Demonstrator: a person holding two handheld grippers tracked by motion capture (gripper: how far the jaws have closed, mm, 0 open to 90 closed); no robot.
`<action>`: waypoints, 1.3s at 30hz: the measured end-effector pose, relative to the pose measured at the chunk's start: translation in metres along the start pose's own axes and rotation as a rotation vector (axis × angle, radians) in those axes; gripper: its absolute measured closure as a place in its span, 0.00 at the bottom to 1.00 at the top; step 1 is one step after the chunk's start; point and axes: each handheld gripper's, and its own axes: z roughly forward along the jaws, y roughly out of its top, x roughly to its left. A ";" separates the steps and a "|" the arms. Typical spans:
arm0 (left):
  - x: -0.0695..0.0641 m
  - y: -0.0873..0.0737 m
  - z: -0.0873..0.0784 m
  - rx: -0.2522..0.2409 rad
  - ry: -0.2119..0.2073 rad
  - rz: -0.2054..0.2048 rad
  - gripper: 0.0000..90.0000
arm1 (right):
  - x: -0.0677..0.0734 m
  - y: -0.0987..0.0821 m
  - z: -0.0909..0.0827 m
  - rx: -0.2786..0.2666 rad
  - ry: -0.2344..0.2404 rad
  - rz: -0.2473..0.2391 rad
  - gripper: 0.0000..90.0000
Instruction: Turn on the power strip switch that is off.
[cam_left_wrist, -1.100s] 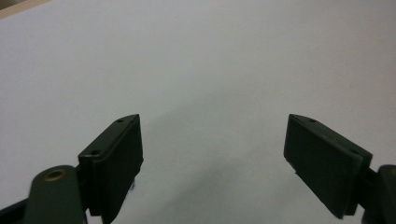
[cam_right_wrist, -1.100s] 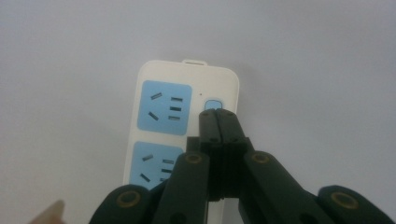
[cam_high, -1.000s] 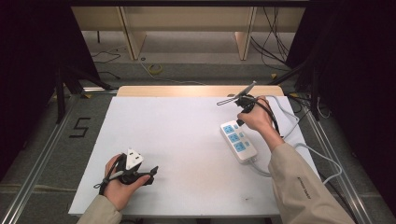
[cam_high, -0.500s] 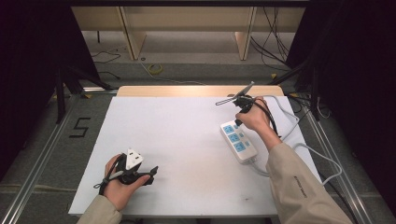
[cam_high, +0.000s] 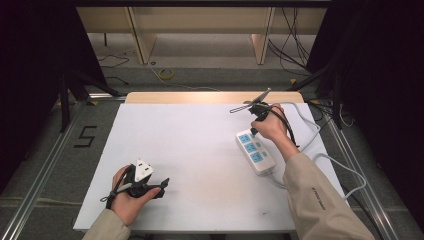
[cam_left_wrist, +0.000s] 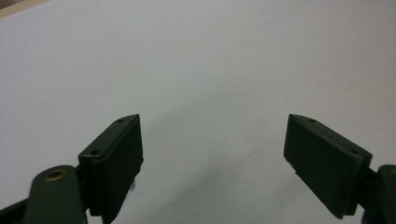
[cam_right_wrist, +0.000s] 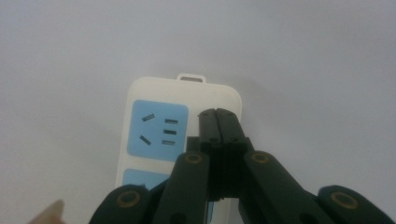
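Field notes, one moment at the desk (cam_high: 200, 150), white-topped with a bare wooden strip along its far edge. Right tool (cam_right_wrist: 218, 116) has its jaws pressed together with nothing between them, tips poised over the far end of a white power strip (cam_right_wrist: 154, 116), just beside the topmost blue socket panel (cam_right_wrist: 158, 129); whether the tips touch the casing I cannot tell. In the high view the power strip (cam_high: 256, 152) lies on the right part of the desk, angled, three blue socket panels showing, its grey cable (cam_high: 330, 160) looping off toward the right edge; the right tool (cam_high: 254, 131) comes down at the strip's far end from the person's right hand (cam_high: 272, 127). No plug sits in any socket that shows. Left tool (cam_left_wrist: 212, 154) stands wide, both black pads well apart, nothing but blank desk surface between them. In the high view the left tool (cam_high: 159, 184) rests low near the front left of the desk, held in the left hand (cam_high: 127, 197), well apart from the strip. Judgement on progress: early. The closed right tool looks set to press or nudge the strip's far end, perhaps a switch, though no switch is clear here. Nothing is gripped or plugged in yet, and the left side looks idle, so the work on the strip seems nearly all ahead
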 end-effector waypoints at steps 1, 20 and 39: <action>0.000 0.000 0.000 -0.001 0.001 -0.001 0.22 | 0.000 0.000 0.001 -0.004 -0.003 -0.004 1.00; 0.000 0.000 0.001 -0.001 0.000 -0.005 0.22 | 0.000 0.002 0.006 0.001 -0.005 0.001 1.00; -0.002 0.000 0.001 0.000 -0.004 0.000 0.22 | 0.001 0.003 0.009 0.019 -0.014 0.006 1.00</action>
